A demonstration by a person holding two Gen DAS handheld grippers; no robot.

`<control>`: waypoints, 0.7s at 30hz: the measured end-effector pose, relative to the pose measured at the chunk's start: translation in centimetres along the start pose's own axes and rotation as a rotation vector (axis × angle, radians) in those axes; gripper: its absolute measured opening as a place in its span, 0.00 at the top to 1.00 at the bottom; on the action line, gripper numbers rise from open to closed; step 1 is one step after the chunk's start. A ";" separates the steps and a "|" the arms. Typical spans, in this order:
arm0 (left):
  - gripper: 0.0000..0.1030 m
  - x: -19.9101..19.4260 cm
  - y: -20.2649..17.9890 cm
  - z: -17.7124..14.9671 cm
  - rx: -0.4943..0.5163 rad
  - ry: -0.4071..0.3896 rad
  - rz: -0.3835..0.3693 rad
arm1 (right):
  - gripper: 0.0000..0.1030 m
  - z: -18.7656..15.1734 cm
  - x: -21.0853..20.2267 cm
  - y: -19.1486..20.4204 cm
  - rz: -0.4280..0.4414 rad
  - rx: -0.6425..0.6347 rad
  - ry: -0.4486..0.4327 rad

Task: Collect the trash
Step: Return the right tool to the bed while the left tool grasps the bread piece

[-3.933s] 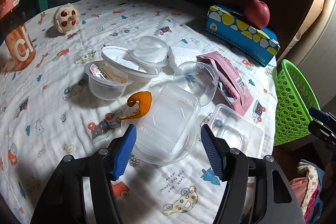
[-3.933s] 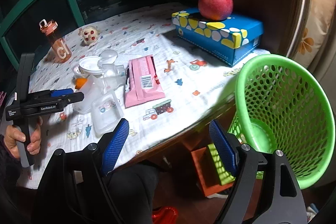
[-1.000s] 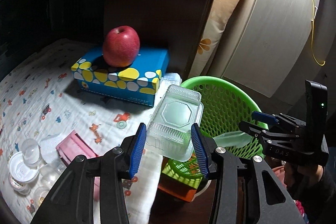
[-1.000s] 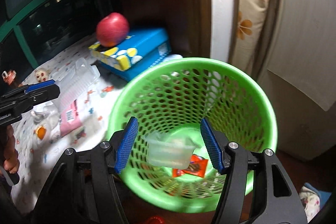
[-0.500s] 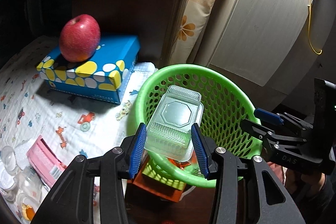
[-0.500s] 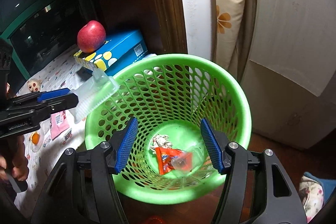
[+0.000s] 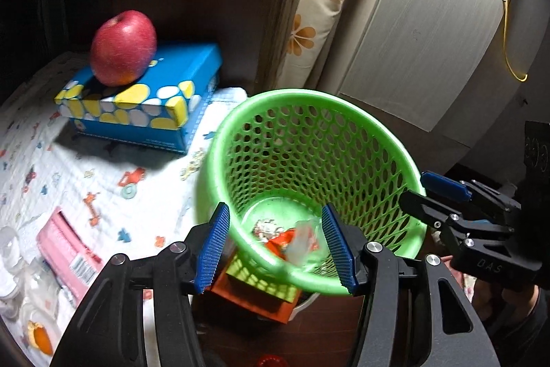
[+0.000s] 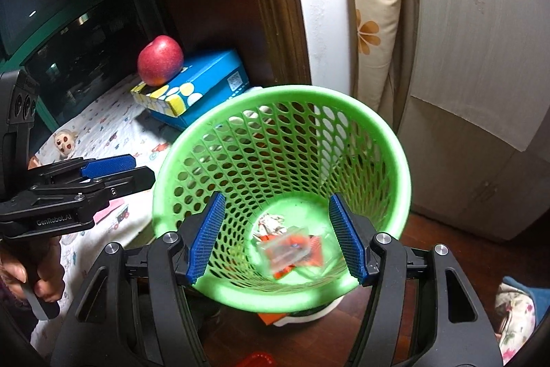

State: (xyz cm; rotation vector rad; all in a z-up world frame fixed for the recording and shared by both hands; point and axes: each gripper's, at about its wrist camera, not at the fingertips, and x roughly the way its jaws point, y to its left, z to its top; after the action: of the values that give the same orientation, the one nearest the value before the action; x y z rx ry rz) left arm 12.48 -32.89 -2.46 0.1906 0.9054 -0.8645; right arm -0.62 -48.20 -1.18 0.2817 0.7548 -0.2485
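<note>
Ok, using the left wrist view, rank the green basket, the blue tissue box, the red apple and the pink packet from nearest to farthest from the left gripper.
1. Green basket, directly beneath the left gripper.
2. Pink packet, lower left on the cloth.
3. Blue tissue box, upper left.
4. Red apple, atop that box, slightly beyond.

Both wrist cameras look steeply down from close above into the basket (image 7: 395,167) (image 8: 388,140), left from the worktop (image 7: 68,167) side, sharing basket, apple (image 7: 123,47) (image 8: 160,60) and box (image 7: 144,98) (image 8: 202,81).

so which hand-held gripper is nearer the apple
Left. The left hand-held gripper hangs over the green basket rim on the apple side; the right hand-held gripper sits at the rim opposite.
</note>
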 end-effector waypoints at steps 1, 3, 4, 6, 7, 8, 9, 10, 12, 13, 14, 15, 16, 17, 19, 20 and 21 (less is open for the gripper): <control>0.48 -0.5 0.5 -0.3 -0.008 -0.006 0.013 | 0.38 0.0 0.0 0.4 0.007 -0.005 -0.001; 0.48 -1.5 1.6 -1.0 -0.033 -0.014 0.027 | 0.37 0.1 0.1 1.3 0.024 -0.018 -0.001; 0.48 -2.0 2.2 -1.3 -0.043 -0.021 0.038 | 0.37 0.1 0.2 1.8 0.032 -0.025 -0.001; 0.48 -3.2 3.6 -2.3 -0.063 -0.033 0.074 | 0.36 0.2 0.3 2.9 0.049 -0.041 0.001; 0.48 -3.6 4.2 -2.7 -0.072 -0.037 0.092 | 0.36 0.2 0.4 3.6 0.059 -0.051 0.002; 0.48 -4.1 5.0 -3.2 -0.083 -0.039 0.114 | 0.36 0.3 0.5 4.1 0.065 -0.058 0.002; 0.48 -4.5 5.9 -3.7 -0.098 -0.037 0.133 | 0.36 0.3 0.6 4.7 0.075 -0.067 0.004; 0.48 -4.9 6.7 -4.1 -0.113 -0.038 0.147 | 0.36 0.3 0.7 5.2 0.081 -0.074 0.006; 0.48 -6.0 8.5 -5.1 -0.144 -0.045 0.178 | 0.36 0.4 1.0 6.5 0.098 -0.092 0.010; 0.48 -6.5 9.2 -5.6 -0.154 -0.048 0.199 | 0.36 0.4 1.1 7.1 0.105 -0.099 0.011; 0.48 -7.0 10.1 -6.1 -0.166 -0.051 0.222 | 0.36 0.5 1.3 7.8 0.115 -0.109 0.014; 0.48 -7.5 11.0 -6.6 -0.181 -0.052 0.238 | 0.36 0.4 1.3 8.3 0.121 -0.116 0.016; 0.48 -8.0 12.0 -7.2 -0.198 -0.053 0.253 | 0.36 0.4 1.4 8.9 0.127 -0.123 0.018; 0.48 -8.4 12.9 -7.7 -0.210 -0.054 0.267 | 0.36 0.5 1.6 9.5 0.136 -0.132 0.021; 0.48 -9.1 14.5 -8.7 -0.237 -0.053 0.297 | 0.36 0.5 1.8 10.6 0.148 -0.146 0.026; 0.48 -9.5 15.6 -9.4 -0.254 -0.052 0.312 | 0.36 0.5 2.0 11.3 0.156 -0.157 0.029; 0.48 -9.8 16.3 -9.9 -0.265 -0.049 0.322 | 0.36 0.5 2.1 11.9 0.163 -0.165 0.031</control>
State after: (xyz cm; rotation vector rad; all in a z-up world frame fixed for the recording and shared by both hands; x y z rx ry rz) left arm 15.17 -11.75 -4.53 0.0812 0.9042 -0.4443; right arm 4.92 -37.54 -0.39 0.1892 0.7739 -0.0276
